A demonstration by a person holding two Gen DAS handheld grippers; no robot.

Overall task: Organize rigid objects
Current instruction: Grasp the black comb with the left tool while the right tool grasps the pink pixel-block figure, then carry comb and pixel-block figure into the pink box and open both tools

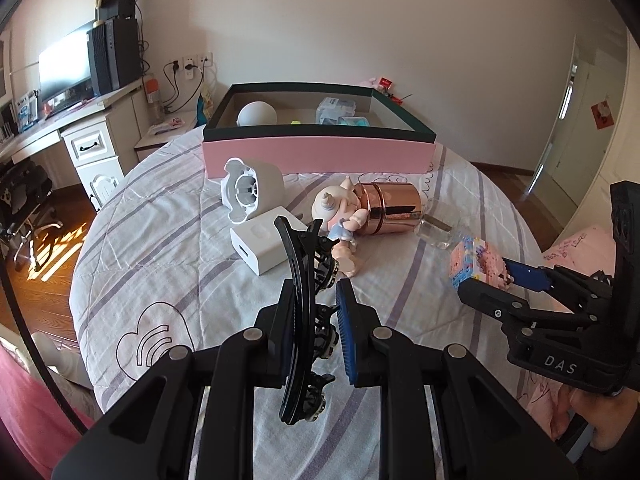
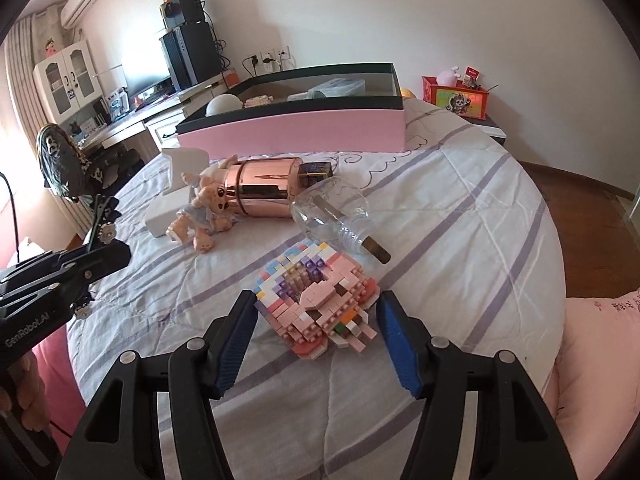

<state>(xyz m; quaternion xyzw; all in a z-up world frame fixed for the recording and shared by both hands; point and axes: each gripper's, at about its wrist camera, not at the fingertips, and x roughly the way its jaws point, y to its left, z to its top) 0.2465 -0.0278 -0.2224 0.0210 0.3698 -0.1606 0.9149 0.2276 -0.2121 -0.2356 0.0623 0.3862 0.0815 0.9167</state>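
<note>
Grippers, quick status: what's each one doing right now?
Left gripper: shut on the long black plastic hair clip.
Right gripper: jaws around the pink toy-brick figure, but a gap shows at each pad; grip cannot be told.

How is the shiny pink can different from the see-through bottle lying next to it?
The copper-pink can is mirror-shiny and hides its inside; the clear bottle lets you see a stick inside it. The can is a straight cylinder; the bottle is rounded with a narrow neck. Both lie on their sides on the striped bedspread, touching.
</note>
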